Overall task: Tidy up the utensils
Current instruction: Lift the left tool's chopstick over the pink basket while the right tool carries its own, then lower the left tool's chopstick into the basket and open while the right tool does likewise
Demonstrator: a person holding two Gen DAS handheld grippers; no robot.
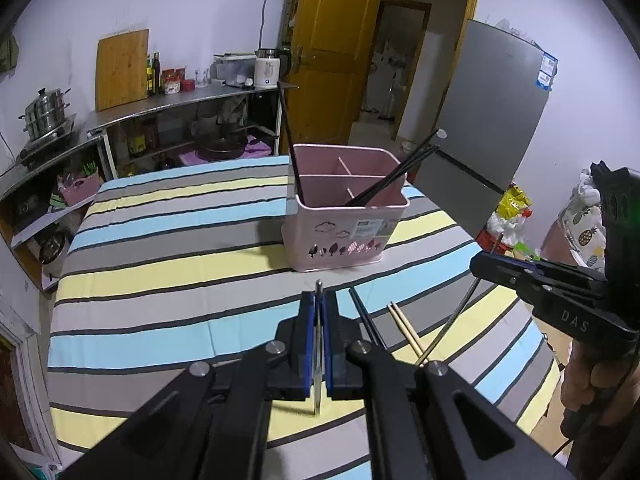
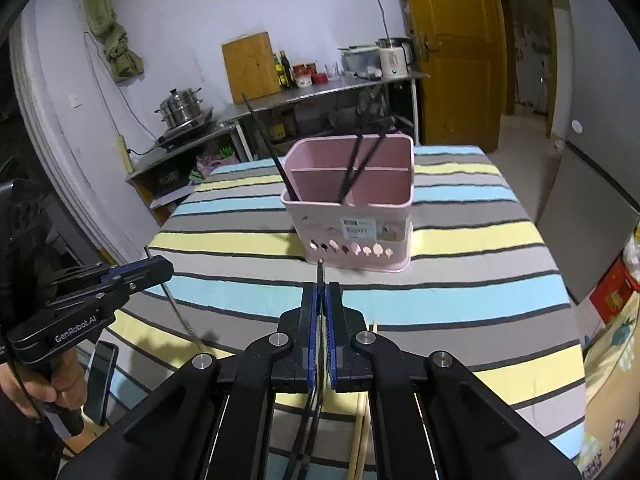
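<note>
A pink utensil holder (image 1: 344, 220) stands on the striped table; it also shows in the right wrist view (image 2: 352, 204). Black chopsticks (image 1: 394, 174) lean inside it. My left gripper (image 1: 318, 300) is shut on a metal chopstick (image 1: 318, 360), held above the table in front of the holder. My right gripper (image 2: 321, 292) is shut on a metal chopstick (image 2: 320, 270) with a dark end. It appears at the right of the left wrist view (image 1: 492, 266), holding its chopstick (image 1: 452, 316) slanted down. Black chopsticks (image 1: 366, 316) and wooden chopsticks (image 1: 406, 330) lie on the table.
The striped tablecloth (image 1: 160, 280) covers the table. A phone (image 2: 102, 376) lies at the table's left edge. A steel counter (image 1: 180, 100) with pots, bottles and a cutting board stands behind. A grey fridge (image 1: 492, 112) and an open yellow door (image 1: 332, 48) are beyond.
</note>
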